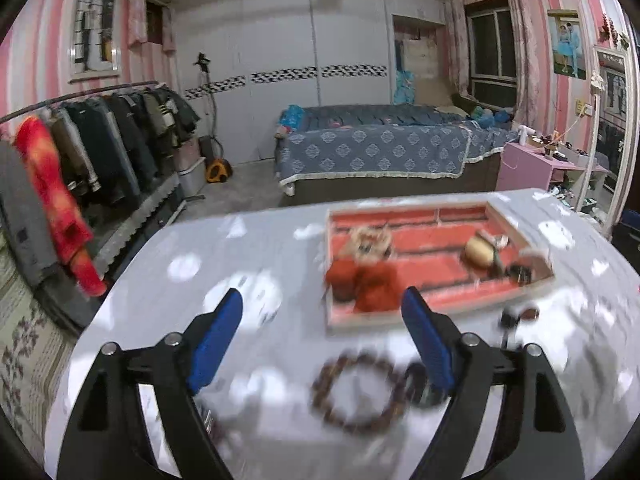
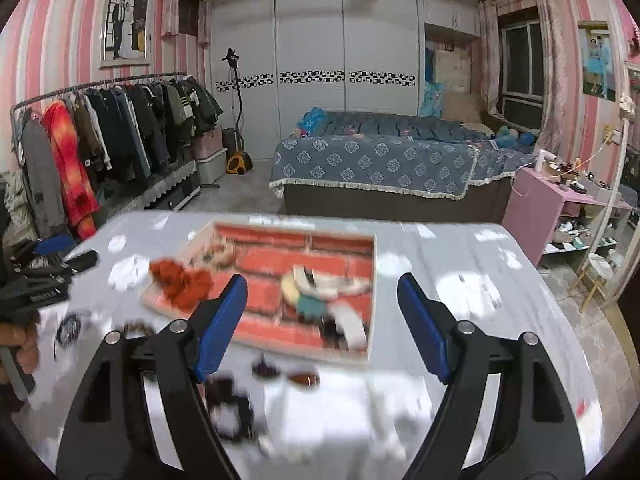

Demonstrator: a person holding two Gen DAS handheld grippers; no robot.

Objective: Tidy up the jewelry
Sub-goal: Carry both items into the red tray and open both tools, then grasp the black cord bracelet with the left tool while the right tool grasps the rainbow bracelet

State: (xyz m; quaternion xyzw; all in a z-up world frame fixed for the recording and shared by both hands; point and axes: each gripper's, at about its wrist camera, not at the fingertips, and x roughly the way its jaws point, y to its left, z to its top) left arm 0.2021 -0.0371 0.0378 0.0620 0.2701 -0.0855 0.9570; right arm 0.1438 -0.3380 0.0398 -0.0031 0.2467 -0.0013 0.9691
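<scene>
A shallow tray with a red compartment lining (image 1: 436, 280) (image 2: 360, 240) lies on the white patterned table. It holds an orange-red fluffy piece (image 1: 368, 280) (image 2: 182, 278), a beige item (image 1: 478, 250) and other blurred jewelry. A brown bead bracelet (image 1: 358, 390) lies on the table between my left gripper's fingers. My left gripper (image 1: 322, 312) is open and empty above it. My right gripper (image 2: 322, 294) is open and empty in front of the tray. Small dark pieces (image 2: 264, 368) and a brown oval piece (image 2: 304, 379) lie below it.
The table (image 1: 192, 272) stands in a bedroom with a bed (image 1: 376, 152), a clothes rack (image 1: 100, 140) at left and a pink side table (image 2: 552, 196) at right. The person's left hand and the other gripper show at the left edge of the right wrist view (image 2: 24, 312).
</scene>
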